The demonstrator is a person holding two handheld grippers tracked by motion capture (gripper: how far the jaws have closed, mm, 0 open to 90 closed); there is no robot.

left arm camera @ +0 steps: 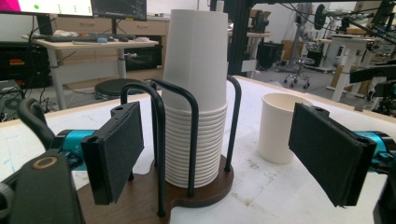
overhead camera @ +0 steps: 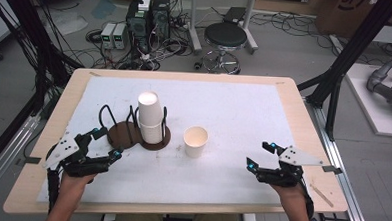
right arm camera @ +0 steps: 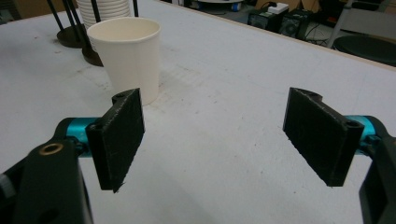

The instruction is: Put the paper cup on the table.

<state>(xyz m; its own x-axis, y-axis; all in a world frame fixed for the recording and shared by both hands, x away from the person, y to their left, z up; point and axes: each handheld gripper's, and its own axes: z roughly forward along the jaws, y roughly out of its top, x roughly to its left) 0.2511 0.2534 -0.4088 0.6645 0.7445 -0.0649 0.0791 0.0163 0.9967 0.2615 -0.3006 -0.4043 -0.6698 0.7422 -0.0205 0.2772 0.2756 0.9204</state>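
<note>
The table [overhead camera: 294, 110], covered by a white sheet, spreads out ahead of both grippers. On it, ahead and slightly to the right of the left gripper [overhead camera: 107, 142], stands a dark brown cup holder [overhead camera: 133, 136] with thin black wire posts; its far bay carries a stack of white paper cups [overhead camera: 151, 117] set upside down, and the bay nearest that gripper is bare. In the left gripper view the stack [left arm camera: 196, 93] rises directly between and beyond the two black jaws, with the posts around it. A single paper cup [overhead camera: 195, 141] stands upright and open-topped on the sheet just beside the holder, between the two grippers and well apart from each; from the right gripper [overhead camera: 260, 156] it sits ahead and off to the left, as the right gripper view shows it [right arm camera: 128, 56] beyond the left jaw. The left gripper's jaws stand wide apart with nothing pinched between the pads. The right gripper's jaws are likewise spread wide, over bare sheet, gripping nothing.
</note>
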